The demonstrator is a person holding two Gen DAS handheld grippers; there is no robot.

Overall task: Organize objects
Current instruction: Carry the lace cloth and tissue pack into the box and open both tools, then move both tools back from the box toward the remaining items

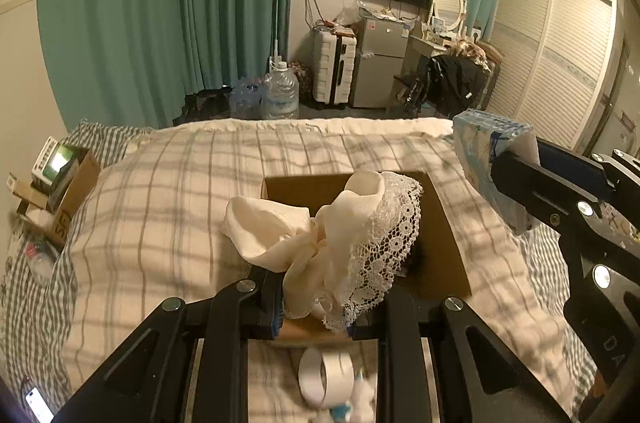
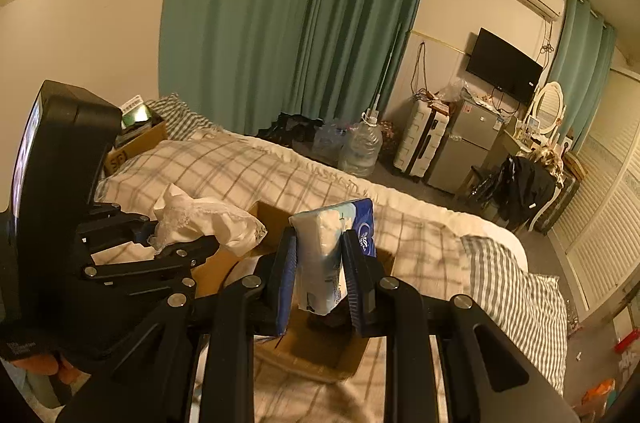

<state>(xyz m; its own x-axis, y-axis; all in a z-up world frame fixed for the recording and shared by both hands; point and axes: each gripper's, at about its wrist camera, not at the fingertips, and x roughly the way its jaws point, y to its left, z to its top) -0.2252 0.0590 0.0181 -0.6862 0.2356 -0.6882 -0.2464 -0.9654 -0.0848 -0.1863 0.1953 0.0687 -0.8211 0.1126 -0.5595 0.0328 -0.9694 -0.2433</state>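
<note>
The left gripper (image 1: 316, 307) is closed on a cream cloth (image 1: 320, 235) with a lace edge, holding it above the open cardboard box (image 1: 444, 235) that sits on the checked bedspread (image 1: 160, 207). The right gripper (image 2: 320, 283) is clamped on a blue-and-white tissue pack (image 2: 332, 255), held upright over the same box, just beside the cloth. A tape roll (image 1: 326, 377) lies on the bedspread near the box, below the left gripper.
</note>
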